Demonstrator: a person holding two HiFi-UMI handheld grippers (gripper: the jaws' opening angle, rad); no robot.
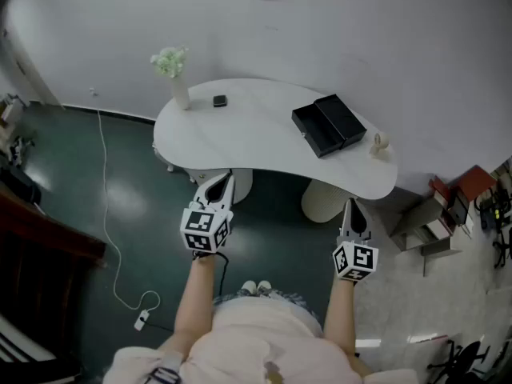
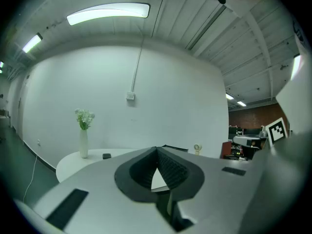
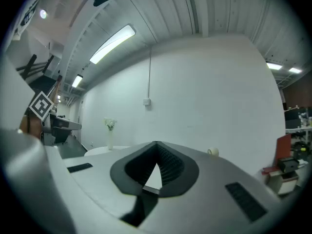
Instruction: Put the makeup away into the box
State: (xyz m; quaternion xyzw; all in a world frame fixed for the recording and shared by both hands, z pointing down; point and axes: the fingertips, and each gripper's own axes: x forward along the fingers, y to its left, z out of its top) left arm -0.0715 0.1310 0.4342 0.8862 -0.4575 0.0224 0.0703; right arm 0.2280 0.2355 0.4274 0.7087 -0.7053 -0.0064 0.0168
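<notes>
One white curved tabletop (image 1: 264,138) carries one black rectangular open box (image 1: 328,124), one small dark flat item (image 1: 219,101), perhaps a makeup compact, well left of the box, and one white vase of pale flowers (image 1: 178,82). Two forearms reach forward, roughly level. The left tool (image 1: 218,184) and right tool (image 1: 353,210) are each closed tip to tip, empty.

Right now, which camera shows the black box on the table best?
The head view: the black box lies open on the white table, both halves seen from above. The left gripper view catches only a thin dark edge of it; the right gripper view does not show it.
</notes>
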